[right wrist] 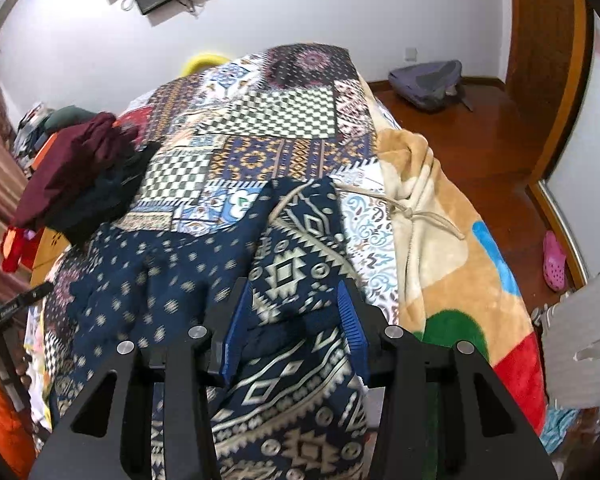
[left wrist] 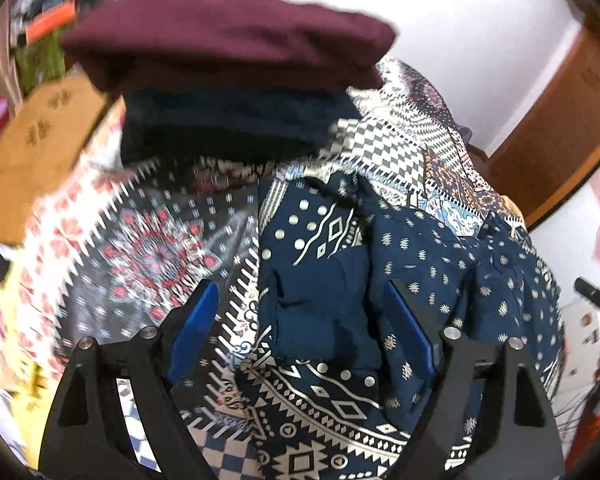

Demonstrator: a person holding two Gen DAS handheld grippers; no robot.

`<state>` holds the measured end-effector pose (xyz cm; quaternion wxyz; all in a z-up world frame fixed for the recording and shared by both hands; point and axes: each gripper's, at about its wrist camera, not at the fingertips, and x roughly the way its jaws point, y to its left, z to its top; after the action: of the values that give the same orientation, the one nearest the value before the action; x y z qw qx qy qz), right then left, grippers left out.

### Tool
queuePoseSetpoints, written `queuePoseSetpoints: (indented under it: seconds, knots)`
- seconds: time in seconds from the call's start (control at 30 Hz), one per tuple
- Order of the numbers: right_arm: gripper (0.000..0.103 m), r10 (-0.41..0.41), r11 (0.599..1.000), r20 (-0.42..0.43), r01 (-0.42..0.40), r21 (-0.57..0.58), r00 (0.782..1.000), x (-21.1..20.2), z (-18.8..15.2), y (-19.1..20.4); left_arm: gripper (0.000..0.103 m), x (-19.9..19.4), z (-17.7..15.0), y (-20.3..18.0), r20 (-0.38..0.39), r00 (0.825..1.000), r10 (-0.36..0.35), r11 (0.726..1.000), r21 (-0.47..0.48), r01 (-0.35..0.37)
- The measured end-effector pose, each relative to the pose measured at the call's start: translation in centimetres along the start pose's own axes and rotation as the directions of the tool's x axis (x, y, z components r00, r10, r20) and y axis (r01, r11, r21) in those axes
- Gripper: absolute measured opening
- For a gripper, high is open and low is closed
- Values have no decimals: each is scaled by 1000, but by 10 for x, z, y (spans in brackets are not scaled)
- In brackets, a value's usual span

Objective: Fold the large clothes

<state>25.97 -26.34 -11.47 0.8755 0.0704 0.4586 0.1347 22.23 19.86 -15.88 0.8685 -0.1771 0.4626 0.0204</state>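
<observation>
We see the navy patterned garment point(right wrist: 204, 276) spread on the patchwork bedspread point(right wrist: 260, 120), beside a folded maroon and dark stack point(left wrist: 228, 40). Left gripper point(left wrist: 300, 312) jaws stand wide over the cloth, pads not pressing it. Right gripper point(right wrist: 294, 320) is about half open with a bunched fold between its pads; we can't tell if it's pinched

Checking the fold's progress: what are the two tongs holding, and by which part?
Left tongs: wide open over the navy patterned garment, holding nothing. Right tongs: a fold of that garment lies between them; a grip cannot be told.
</observation>
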Motion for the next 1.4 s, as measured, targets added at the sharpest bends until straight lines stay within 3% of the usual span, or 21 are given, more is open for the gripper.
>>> queuePoseSetpoints:
  seconds: [0.3,0.4,0.73,0.8,0.87,0.93,1.0,1.07,1.3,1.4]
  knots:
    - [41,8,998,-79,-2,66,997,42,13,-21,84,62,-10,33,-126,983,-134,969,-223,103]
    - [41,9,997,-101,-2,75,995,53,15,-26,84,67,-11,30,-121,983,-135,972,-210,107]
    - [50,154,972,-110,-130,197,982,68,15,-35,80,71,-8,0,-136,971,-198,977,-101,185]
    - [50,151,977,-115,-131,167,982,67,13,-28,66,72,-9,-3,-135,976,-171,983,-91,160]
    - [42,144,981,-106,-127,148,984,63,8,-22,49,73,-9,0,-135,982,-135,986,-114,120]
    - [33,127,984,-95,-113,140,987,61,3,-16,41,71,-10,8,-126,977,-171,976,-156,151]
    - [22,124,985,-83,-113,131,989,58,1,-13,26,68,-12,13,-124,968,-216,963,-189,191]
    - [16,148,981,-68,-138,136,987,52,2,-12,21,62,-12,11,-119,968,-220,964,-176,197]
    - [13,199,978,38,-201,50,979,3,22,16,8,15,17,-21,-18,971,-240,967,-91,238]
    - [12,216,976,97,-218,2,971,-24,33,28,7,-9,37,-38,38,956,-290,955,-60,291]
